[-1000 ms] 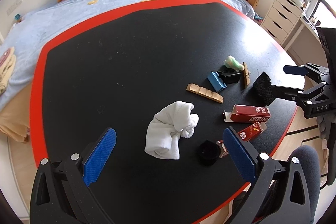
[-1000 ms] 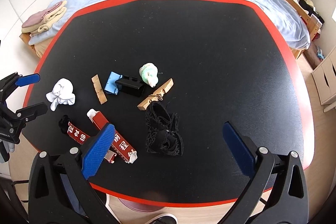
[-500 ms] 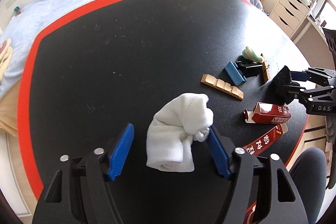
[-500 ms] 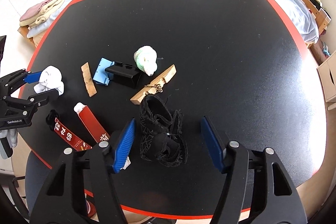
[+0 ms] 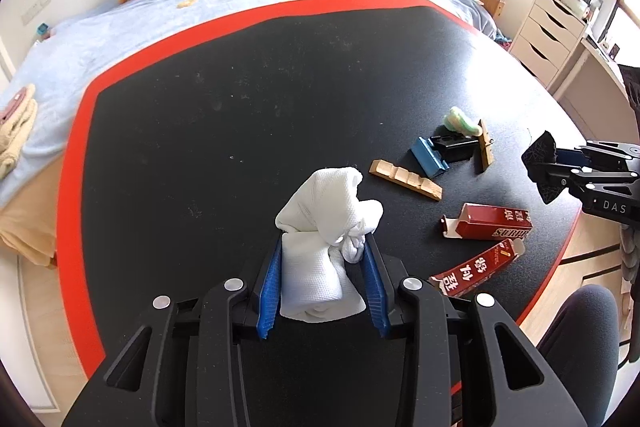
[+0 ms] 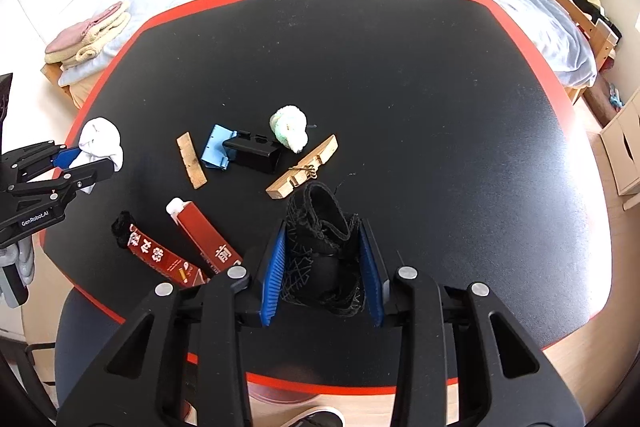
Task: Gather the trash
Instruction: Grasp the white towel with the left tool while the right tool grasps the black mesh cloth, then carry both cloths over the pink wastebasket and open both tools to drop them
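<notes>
The left gripper point(image 5: 322, 277) has just been closing and now stands narrowed around the white cloth wad point(image 5: 326, 223); both blue pads press the wad's lower folds, while its upper knot rises free above the fingertips. The right gripper point(image 6: 322, 273) has likewise just been closing, and its pads bear on both flanks of the black mesh bundle point(image 6: 322, 247). Both items sit at the near edge of the black table point(image 6: 400, 75), on opposite sides of the remaining clutter.

Step in hand: securing both soft items for removal. Judged requirements:

1. Complete each squeeze until the fabric stops yielding. Soft material compresses, so a partial grip may slip.
2. Lift straight up. The mesh bundle lies just beside the wooden clip point(image 6: 304, 169), and a loose thread could drag it.
3. Keep the left gripper clear of the red wrapper point(image 5: 478, 269) and the red carton point(image 5: 494, 227) on its right.

Remaining items, all between the two grippers:

- wooden strip point(image 5: 406, 179)
- blue clip point(image 5: 430, 157) touching the black block point(image 6: 254, 155)
- pale green wad point(image 6: 290, 127)

No bin or bag appears in either view, so the drop-off point cannot be told.
</notes>
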A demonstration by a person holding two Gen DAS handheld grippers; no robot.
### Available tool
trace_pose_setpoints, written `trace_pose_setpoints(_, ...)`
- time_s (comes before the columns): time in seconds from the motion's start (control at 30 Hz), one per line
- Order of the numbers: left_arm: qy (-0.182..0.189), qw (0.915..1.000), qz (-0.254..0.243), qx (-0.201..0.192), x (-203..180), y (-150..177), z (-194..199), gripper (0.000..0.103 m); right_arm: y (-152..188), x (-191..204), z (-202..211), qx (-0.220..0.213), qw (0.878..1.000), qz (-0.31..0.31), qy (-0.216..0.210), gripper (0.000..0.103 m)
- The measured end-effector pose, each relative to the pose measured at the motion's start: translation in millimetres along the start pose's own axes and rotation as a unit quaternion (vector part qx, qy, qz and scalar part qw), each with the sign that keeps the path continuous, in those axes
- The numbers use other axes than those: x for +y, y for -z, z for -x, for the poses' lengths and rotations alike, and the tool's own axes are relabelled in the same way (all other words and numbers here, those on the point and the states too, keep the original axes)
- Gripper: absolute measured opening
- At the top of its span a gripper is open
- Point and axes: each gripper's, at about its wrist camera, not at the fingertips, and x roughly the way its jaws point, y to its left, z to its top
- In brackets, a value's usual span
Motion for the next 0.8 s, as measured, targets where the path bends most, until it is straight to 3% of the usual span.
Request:
trace_pose_setpoints(0.2,0.004,0.9994,-0.017,-0.028,-28.0,-0.7,28.4,0.036,20.1,6.7,46.9,-0.04,0.999,0.0,-0.01,0.035)
trace_pose_setpoints(0.43,0.014,0.9979,-0.031,-0.054,-48.2,26.2,61.7,0.036,55.1,24.6,90.5,-0.07,0.997,0.014,-0.01,0.035)
trace_pose_setpoints(0.8,0.057,0.9964,-0.037,-0.05,-83.7,72.3,78.7,0.037,116.9,52.9,117.4,-0.075,0.997,0.012,-0.028,0.035)
